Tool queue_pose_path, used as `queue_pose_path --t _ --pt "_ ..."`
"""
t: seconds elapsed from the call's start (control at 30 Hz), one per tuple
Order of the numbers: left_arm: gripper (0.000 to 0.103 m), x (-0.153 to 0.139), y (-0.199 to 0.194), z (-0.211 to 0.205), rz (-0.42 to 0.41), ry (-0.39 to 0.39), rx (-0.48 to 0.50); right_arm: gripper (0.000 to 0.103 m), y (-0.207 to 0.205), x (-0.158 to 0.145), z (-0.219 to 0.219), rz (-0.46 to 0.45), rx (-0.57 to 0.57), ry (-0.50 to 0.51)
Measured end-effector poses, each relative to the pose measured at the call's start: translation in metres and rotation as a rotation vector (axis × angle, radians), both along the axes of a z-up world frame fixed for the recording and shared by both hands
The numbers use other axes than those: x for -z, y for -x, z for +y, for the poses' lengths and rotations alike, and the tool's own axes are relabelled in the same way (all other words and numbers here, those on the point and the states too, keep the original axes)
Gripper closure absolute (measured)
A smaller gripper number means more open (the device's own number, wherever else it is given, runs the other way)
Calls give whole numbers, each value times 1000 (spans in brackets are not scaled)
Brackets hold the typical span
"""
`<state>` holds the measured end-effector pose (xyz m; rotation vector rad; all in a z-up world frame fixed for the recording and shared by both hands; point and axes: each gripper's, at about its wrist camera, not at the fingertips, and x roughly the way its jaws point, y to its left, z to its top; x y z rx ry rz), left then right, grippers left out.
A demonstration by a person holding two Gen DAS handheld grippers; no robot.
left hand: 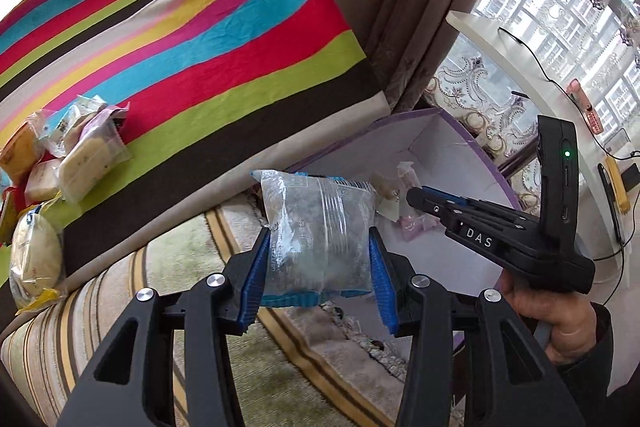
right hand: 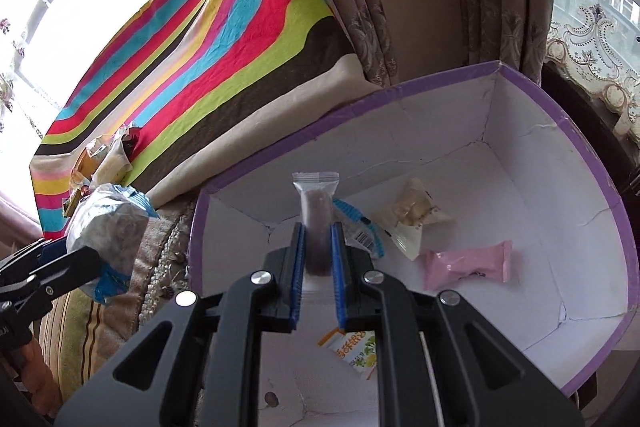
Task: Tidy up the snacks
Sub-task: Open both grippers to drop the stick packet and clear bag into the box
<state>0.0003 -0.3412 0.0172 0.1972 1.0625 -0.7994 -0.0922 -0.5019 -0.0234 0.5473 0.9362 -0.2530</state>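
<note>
My left gripper (left hand: 318,267) is shut on a clear snack packet with blue ends (left hand: 316,235), held in the air beside the purple-rimmed white box (left hand: 456,143). My right gripper (right hand: 316,267) is shut on a slim clear packet with a dark brown bar (right hand: 317,223), held upright over the box (right hand: 560,131). That box holds a pink packet (right hand: 468,261), a cream packet (right hand: 412,217), a blue-edged wrapper (right hand: 362,227) and an orange-and-green packet (right hand: 354,347). The left-held packet (right hand: 110,227) shows at the left of the right wrist view. The right gripper (left hand: 416,197) appears over the box in the left wrist view.
A pile of wrapped snacks (left hand: 80,155) lies on the striped cloth (left hand: 208,39) to the left. A round bun packet (left hand: 34,263) hangs at the cloth's edge. Patterned carpet (left hand: 192,255) lies below. Curtains (left hand: 400,7) and a white ledge (left hand: 520,67) with cables stand behind the box.
</note>
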Motion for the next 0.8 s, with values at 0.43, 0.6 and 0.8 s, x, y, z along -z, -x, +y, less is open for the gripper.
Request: queue_pose_path --t 0.43,0.6,0.8 --pt "47 4 1 -2 36 29 30 72 -1 -1 1 8 7 7" --pt "46 3 -1 3 36 29 20 62 -3 -3 6 7 1 8" --pt "43 2 -4 10 31 29 -3 53 -7 -6 11 -3 -14 0"
